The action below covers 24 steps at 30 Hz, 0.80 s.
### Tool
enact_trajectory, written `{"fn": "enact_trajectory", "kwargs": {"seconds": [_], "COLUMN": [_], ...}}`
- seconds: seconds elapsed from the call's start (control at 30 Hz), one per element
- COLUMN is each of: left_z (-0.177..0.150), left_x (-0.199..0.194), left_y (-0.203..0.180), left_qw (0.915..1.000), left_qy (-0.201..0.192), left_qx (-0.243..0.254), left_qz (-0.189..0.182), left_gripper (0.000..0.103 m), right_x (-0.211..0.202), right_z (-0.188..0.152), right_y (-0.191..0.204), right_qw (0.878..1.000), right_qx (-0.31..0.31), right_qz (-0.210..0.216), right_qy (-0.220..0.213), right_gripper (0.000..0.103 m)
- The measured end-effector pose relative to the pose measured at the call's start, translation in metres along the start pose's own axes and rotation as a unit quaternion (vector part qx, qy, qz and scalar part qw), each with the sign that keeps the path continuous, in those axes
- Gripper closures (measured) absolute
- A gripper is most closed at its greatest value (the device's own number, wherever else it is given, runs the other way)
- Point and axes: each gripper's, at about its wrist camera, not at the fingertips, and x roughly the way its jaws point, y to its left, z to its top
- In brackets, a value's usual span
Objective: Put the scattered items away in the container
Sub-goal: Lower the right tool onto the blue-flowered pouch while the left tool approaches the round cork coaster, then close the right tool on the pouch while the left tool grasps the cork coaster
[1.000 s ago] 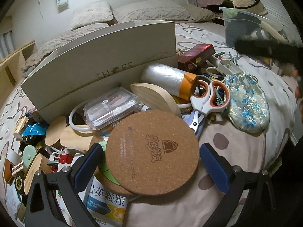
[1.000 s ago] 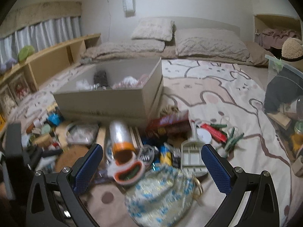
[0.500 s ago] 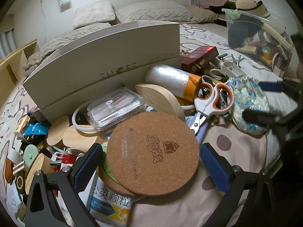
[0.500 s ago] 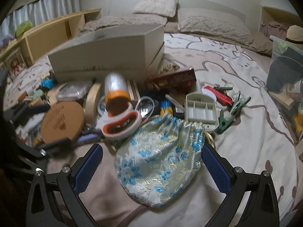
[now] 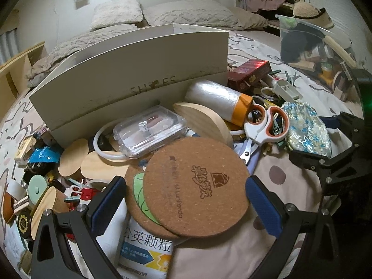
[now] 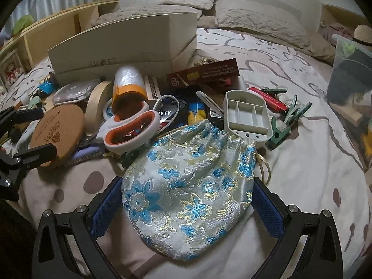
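Observation:
A round cork coaster [image 5: 195, 186] lies on a second coaster and a white packet, between the fingers of my open left gripper [image 5: 186, 207]. The right pad sits close to the coaster's rim. The white shoebox [image 5: 130, 79] stands just behind the pile. In the right wrist view a blue-and-gold brocade pouch [image 6: 188, 186] lies on the bed between the spread fingers of my open right gripper [image 6: 187, 211]. The pouch [image 5: 307, 127] and the right gripper [image 5: 325, 148] also show at the right of the left wrist view. The shoebox [image 6: 130, 39] is at the back left.
Around the box lie orange-handled scissors [image 5: 265, 125], a silver roll with an orange end [image 5: 216, 97], a clear plastic case [image 5: 148, 130], wooden discs, a red carton [image 6: 204, 73], a grey divided tray [image 6: 246, 114] and green clothespins [image 6: 288, 118]. A clear storage bin [image 6: 348, 69] stands at the right.
My right gripper has come down and forward until its fingers straddle the brocade pouch. The left gripper has stayed around the cork coaster, edging slightly closer.

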Motion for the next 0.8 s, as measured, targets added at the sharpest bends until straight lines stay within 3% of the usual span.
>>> {"fn": "enact_trajectory", "kwargs": {"seconds": [0.13,0.23,0.3,0.47,0.67,0.8], "left_z": [-0.001,-0.002,-0.003,-0.004,-0.004,-0.003], "left_x": [0.001,0.004,0.006,0.009,0.013,0.014], "left_y": [-0.009,-0.014,-0.017,-0.022,-0.023,-0.021], "left_qw": [0.9997,0.9992,0.9989,0.9978,0.9965,0.9966], "left_qy": [0.001,0.002,0.004,0.004,0.006,0.007], "left_qx": [0.024,0.04,0.045,0.06,0.064,0.062], "left_qz": [0.004,0.01,0.014,0.028,0.053,0.053], "left_gripper": [0.0,0.0,0.0,0.0,0.0,0.0], "right_x": [-0.002,0.0,-0.001,-0.002,-0.008,-0.02], "right_z": [0.0,-0.001,-0.001,0.001,0.003,0.006], "right_y": [-0.009,-0.011,-0.011,-0.014,-0.018,-0.03], "right_qw": [0.999,0.999,0.999,0.999,0.998,0.99], "right_qx": [0.031,0.032,0.03,0.028,0.035,0.081], "right_qz": [0.035,0.03,0.03,0.041,0.05,0.096], "right_qy": [-0.022,-0.022,-0.022,-0.023,-0.035,-0.064], "right_gripper": [0.001,0.017,0.02,0.045,0.054,0.064]}}
